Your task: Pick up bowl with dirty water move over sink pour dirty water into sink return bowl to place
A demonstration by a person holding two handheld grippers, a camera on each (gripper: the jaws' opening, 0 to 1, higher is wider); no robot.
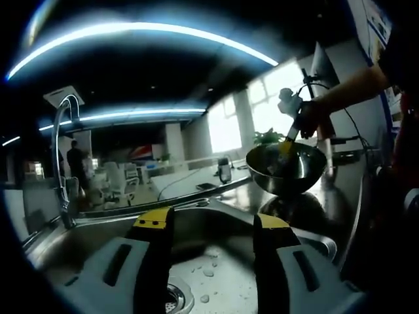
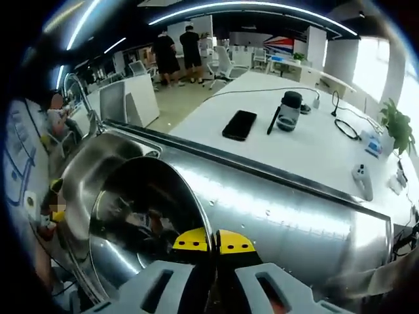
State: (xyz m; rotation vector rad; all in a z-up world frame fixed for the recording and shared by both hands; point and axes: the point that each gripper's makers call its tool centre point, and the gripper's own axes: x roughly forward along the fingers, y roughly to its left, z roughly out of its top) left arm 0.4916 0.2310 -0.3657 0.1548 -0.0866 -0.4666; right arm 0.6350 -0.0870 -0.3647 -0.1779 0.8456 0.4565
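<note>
Two yellow-tipped grey jaws of the left gripper [image 1: 213, 226] stand well apart with nothing between them, hanging over the stainless steel sink basin [image 1: 222, 275], whose wet floor and round drain [image 1: 171, 299] lie just beneath. A curved chrome tap [image 1: 63, 157] rises at the basin's far left edge. To the right, the round shiny steel bowl [image 1: 286, 168] is held in the air above the steel drainboard [image 1: 327, 209], near the basin's right edge, its rim roughly level and its opening facing up. The right gripper [image 1: 288, 140] comes down from a person's hand [image 1: 311, 114] and pinches the bowl's far rim.

In the right gripper view, the right gripper's [image 2: 213, 241] yellow tips are closed together on the bowl's [image 2: 147, 222] thin rim, the hollow opening toward the camera and slightly left; whether water is inside, I cannot tell. Beyond the drainboard's far edge, a white worktop [image 2: 314, 150] carries a black phone [image 2: 239, 124] and a dark-lidded jar [image 2: 288, 111].
</note>
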